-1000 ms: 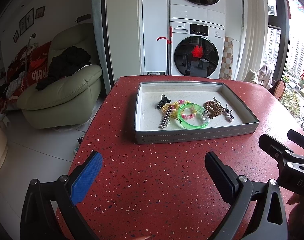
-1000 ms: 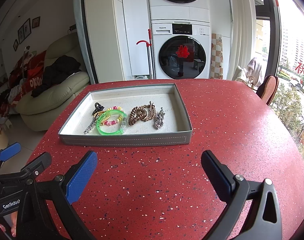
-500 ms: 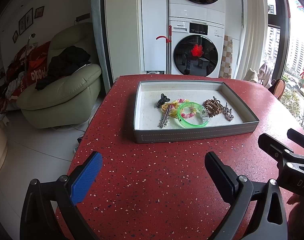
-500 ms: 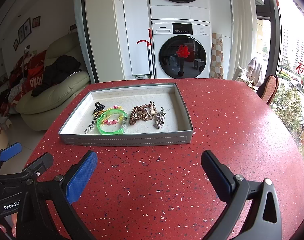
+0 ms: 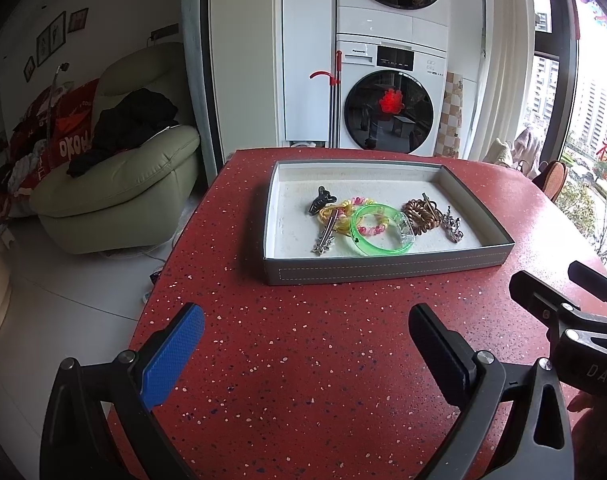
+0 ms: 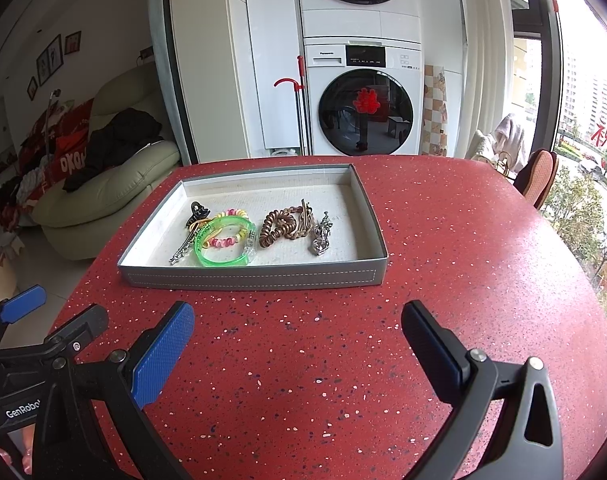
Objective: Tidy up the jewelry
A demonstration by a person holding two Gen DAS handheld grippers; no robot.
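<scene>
Tray (image 6: 255,278) holds roughly six pieces: one green bangle (image 6: 223,254), coils, clips. Left gripper (image 5: 305,342) and right gripper (image 6: 297,338) both spread, empty.

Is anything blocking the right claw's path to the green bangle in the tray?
Only the tray's near wall lies between the open right claw and the green bangle; the red tabletop between shows nothing else.

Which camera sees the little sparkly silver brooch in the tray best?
The right wrist view: the sparkly silver brooch lies near the picture's middle, unobstructed, on the grey tray. The left wrist view shows the brooch too, but farther off-centre.
</scene>
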